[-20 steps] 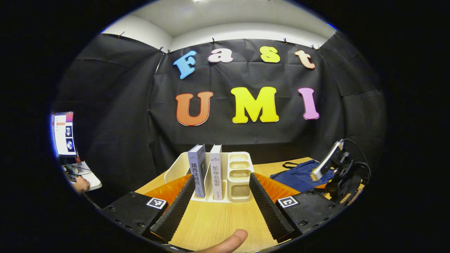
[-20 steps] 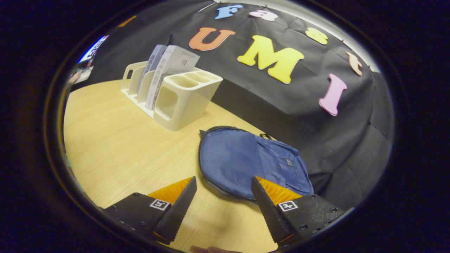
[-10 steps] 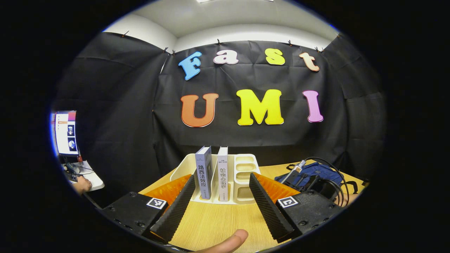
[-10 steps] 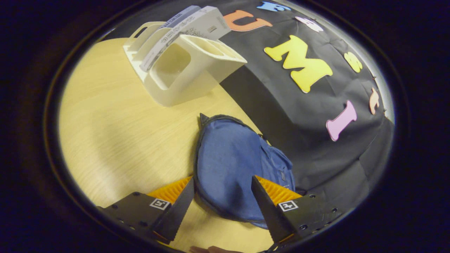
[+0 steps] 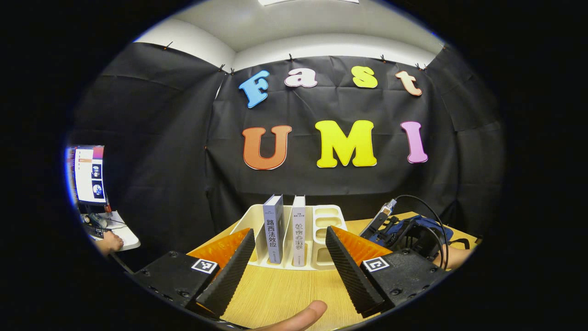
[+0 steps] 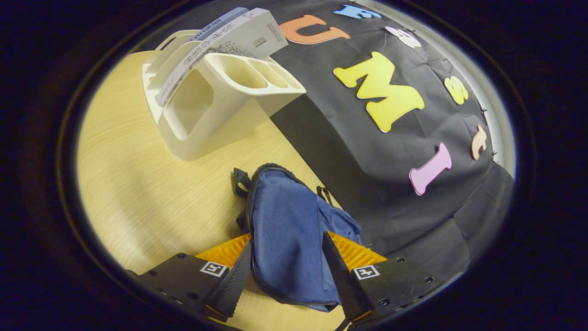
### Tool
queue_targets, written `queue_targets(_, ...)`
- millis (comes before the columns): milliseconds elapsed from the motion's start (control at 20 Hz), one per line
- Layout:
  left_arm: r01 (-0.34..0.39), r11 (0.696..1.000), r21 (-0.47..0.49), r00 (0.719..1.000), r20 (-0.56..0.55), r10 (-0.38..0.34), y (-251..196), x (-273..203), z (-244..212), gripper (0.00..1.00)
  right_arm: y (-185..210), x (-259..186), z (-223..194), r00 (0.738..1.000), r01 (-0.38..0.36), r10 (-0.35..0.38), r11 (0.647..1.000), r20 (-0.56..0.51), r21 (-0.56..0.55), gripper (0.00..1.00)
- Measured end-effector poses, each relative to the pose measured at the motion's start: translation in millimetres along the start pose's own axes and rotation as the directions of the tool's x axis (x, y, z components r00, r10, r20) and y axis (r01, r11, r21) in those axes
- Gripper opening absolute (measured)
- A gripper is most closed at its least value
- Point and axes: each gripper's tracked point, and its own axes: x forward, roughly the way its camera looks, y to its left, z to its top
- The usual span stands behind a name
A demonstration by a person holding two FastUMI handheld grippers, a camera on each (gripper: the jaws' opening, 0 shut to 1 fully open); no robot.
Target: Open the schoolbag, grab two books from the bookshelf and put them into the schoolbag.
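- Fingers of the right gripper (image 6: pixel 285 271) straddle the blue fabric schoolbag (image 6: pixel 294 239), jaws narrowed; actual grip unclear.
- Left gripper (image 5: pixel 288 257) wide, empty.
- 2 upright grey books (image 5: pixel 285 230) in the cream plastic bookshelf (image 5: pixel 321 239) ahead, spines facing it.

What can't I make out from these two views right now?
- Schoolbag zipper state: right gripper view, its near edge lies behind the right gripper.
- Right gripper's grip: whether both fingers press the bag is unclear.
- Bookshelf base: left gripper view, partly behind the left gripper.

between the fingers: plain dark-blue schoolbag (image 6: pixel 287 230) with black zip edging; beyond them a cream bookshelf (image 6: pixel 206 115), grey-and-white books (image 5: pixel 274 227), pale wood-grain table (image 6: pixel 133 184).
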Motion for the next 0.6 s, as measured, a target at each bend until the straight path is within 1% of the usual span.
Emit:
queue_targets(50,-0.013,1.000,0.006,1.000,0.005,0.013,3.2,-0.5,1.1,0.99,0.1,7.3,2.1,1.000,0.004,-0.004,1.000,-0.013,0.016,0.85)
queue_targets(100,-0.021,1.000,0.009,1.000,0.016,0.021,6.0,-0.9,4.1,0.98,2.1,14.3,2.7,1.000,0.005,-0.004,0.999,-0.025,0.039,0.76)
queue_targets(200,-0.025,1.000,0.010,0.999,0.031,0.024,7.2,-3.0,7.7,0.99,7.0,26.5,4.2,0.999,-0.007,0.010,0.998,-0.042,0.065,0.68)
queue_targets(250,-0.026,1.000,0.009,0.999,0.035,0.026,8.5,-3.3,8.7,0.99,7.7,29.2,6.5,0.999,-0.008,0.010,0.998,-0.035,0.062,0.52)
queue_targets(300,-0.031,0.999,0.012,0.999,0.034,0.030,10.7,-3.8,8.4,0.98,9.3,30.2,9.7,1.000,-0.013,0.014,0.999,-0.021,0.052,0.39)
queue_targets(350,-0.041,0.999,0.016,0.999,0.030,0.040,13.6,-1.8,5.7,0.98,3.5,32.5,10.4,1.000,0.002,-0.001,0.999,-0.017,0.052,0.37)
queue_targets(400,-0.055,0.998,0.021,0.998,0.024,0.055,16.7,-1.1,5.0,0.98,7.3,35.5,11.1,1.000,-0.026,0.026,0.997,-0.010,0.069,0.31)
queue_targets(450,-0.073,0.997,0.026,0.997,0.024,0.073,20.0,-1.1,5.3,0.98,6.6,28.6,10.7,0.998,-0.047,0.050,0.994,-0.024,0.099,0.18)
queue_targets(500,-0.089,0.996,0.030,0.996,0.029,0.088,22.8,-1.8,6.8,0.99,6.3,39.1,12.0,0.997,-0.072,0.076,0.989,-0.027,0.130,0.13)
queue_targets(600,-0.105,0.994,0.022,0.994,0.026,0.104,23.2,0.2,7.5,0.98,-0.6,38.0,12.7,0.991,-0.118,0.129,0.968,-0.036,0.220,0.13)
